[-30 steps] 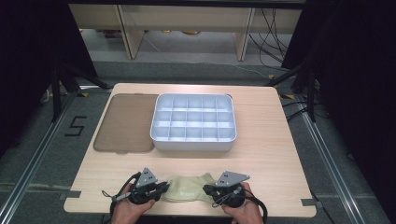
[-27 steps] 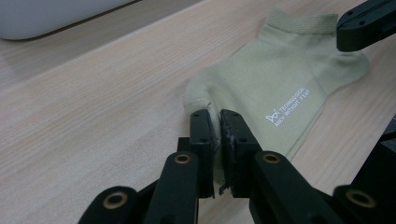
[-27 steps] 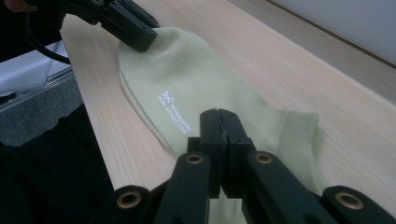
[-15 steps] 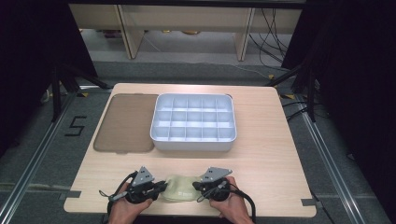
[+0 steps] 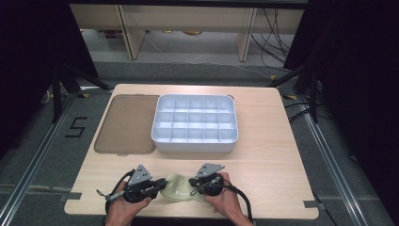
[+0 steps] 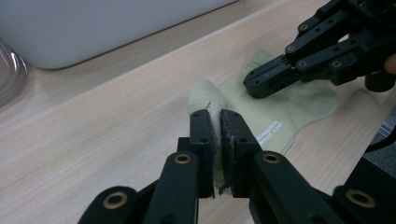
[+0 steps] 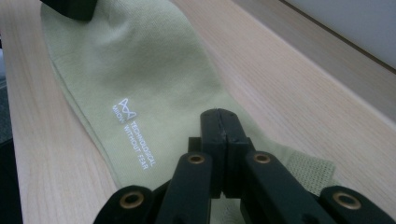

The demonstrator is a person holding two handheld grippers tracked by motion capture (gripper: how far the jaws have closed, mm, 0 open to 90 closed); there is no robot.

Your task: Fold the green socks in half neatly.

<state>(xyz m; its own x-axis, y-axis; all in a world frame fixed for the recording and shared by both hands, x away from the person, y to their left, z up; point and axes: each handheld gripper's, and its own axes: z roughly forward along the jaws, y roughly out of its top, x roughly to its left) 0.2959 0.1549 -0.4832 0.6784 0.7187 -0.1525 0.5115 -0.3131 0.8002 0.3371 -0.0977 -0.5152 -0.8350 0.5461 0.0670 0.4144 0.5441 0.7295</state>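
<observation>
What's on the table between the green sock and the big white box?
Nothing: bare wooden table separates the sock from the white box, as the high view shows.

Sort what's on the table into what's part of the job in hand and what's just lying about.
In the job:
- pale green sock, at the near edge
- left tool, shut on one end of the sock
- right tool, shut on its other end

Lying about:
- white divided tray
- brown lid, left of the tray
</observation>
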